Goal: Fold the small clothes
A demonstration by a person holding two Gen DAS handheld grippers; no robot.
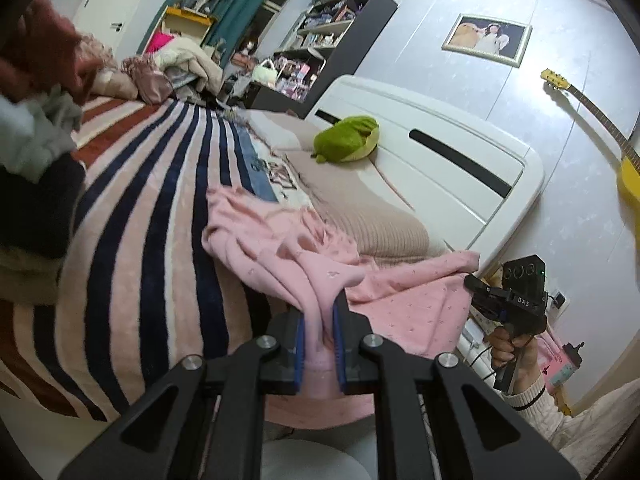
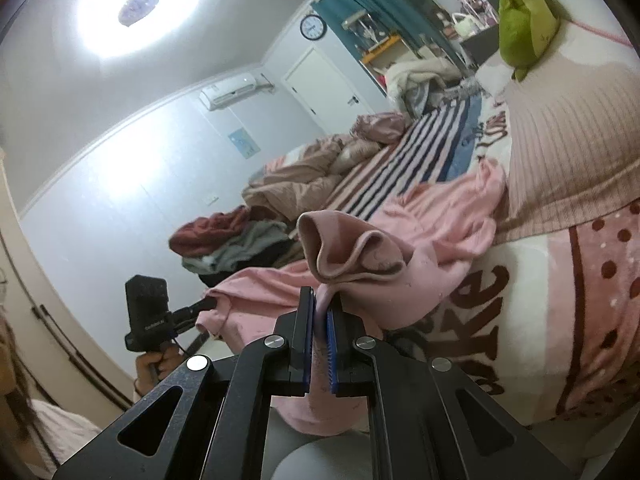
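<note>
A pink knit garment [image 1: 288, 256] lies stretched over the striped blanket [image 1: 152, 208] on the bed, lifted at its near edge. My left gripper [image 1: 320, 312] is shut on a bunched fold of that edge, the cloth squeezed between the blue pads [image 1: 299, 344]. At the right of the left wrist view, my right gripper [image 1: 476, 282] holds the garment's other corner. In the right wrist view the right gripper [image 2: 320, 304] is shut on the pink garment [image 2: 432, 220]; a cuff-like opening [image 2: 352, 252] stands above its tips. The left gripper [image 2: 206, 304] shows at the left, clamped on the far corner.
A heap of dark, grey and red clothes [image 1: 36, 136] sits on the bed's left side. A green plush toy [image 1: 348, 140] rests by the white headboard [image 1: 460, 168]. A yellow guitar [image 1: 628, 168] leans on the wall. Rumpled bedding [image 2: 304, 172] lies beyond the stripes.
</note>
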